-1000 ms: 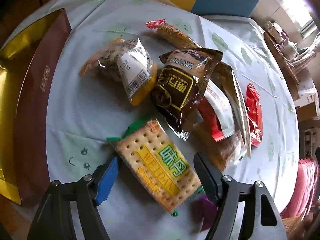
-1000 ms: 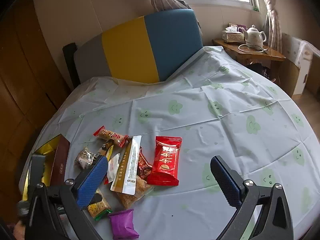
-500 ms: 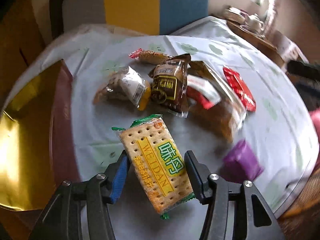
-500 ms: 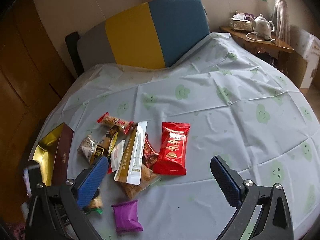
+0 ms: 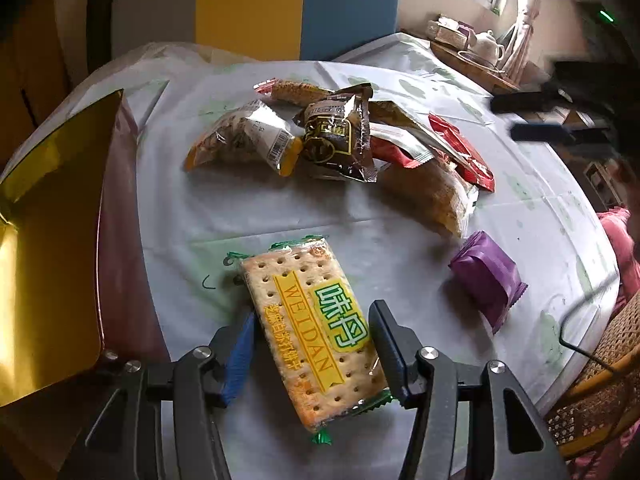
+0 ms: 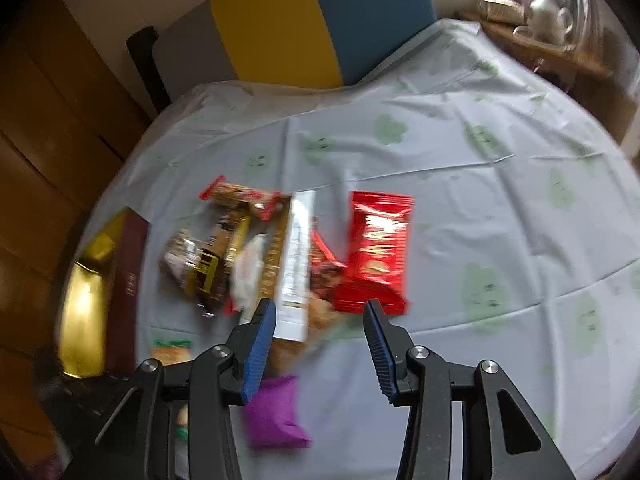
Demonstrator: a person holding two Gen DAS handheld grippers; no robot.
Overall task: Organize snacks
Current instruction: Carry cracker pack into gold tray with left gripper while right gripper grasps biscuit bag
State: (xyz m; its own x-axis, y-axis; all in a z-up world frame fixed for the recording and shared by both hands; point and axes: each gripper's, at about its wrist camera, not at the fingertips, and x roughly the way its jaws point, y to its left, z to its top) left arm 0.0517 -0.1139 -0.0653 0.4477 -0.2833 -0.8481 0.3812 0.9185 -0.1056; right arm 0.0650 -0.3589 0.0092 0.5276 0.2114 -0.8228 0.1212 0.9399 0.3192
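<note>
My left gripper [image 5: 313, 312] is shut on a cracker pack [image 5: 308, 320] with a yellow band and green ends, held tilted just above the pale tablecloth [image 5: 248, 208]. A pile of snacks lies beyond it: a clear nut packet [image 5: 240, 136], a brown packet [image 5: 336, 132], a red packet [image 5: 464, 148]. A purple packet [image 5: 486, 276] lies apart to the right. My right gripper [image 6: 319, 306] hovers over the near end of the pile by a long white packet [image 6: 296, 264] and the red packet [image 6: 378, 248]. Its jaws are closing, and no packet is gripped between the pads.
A gold-lined maroon box [image 5: 48, 240] stands open at the table's left edge, also in the right wrist view [image 6: 86, 296]. A yellow and blue chair back [image 6: 320, 20] rises behind the table. A side table with a teapot [image 6: 548, 12] is at the far right.
My left gripper closed on the cracker pack and lifted it, rolling the view upright. My right gripper dropped closer to the pile and its jaws narrowed.
</note>
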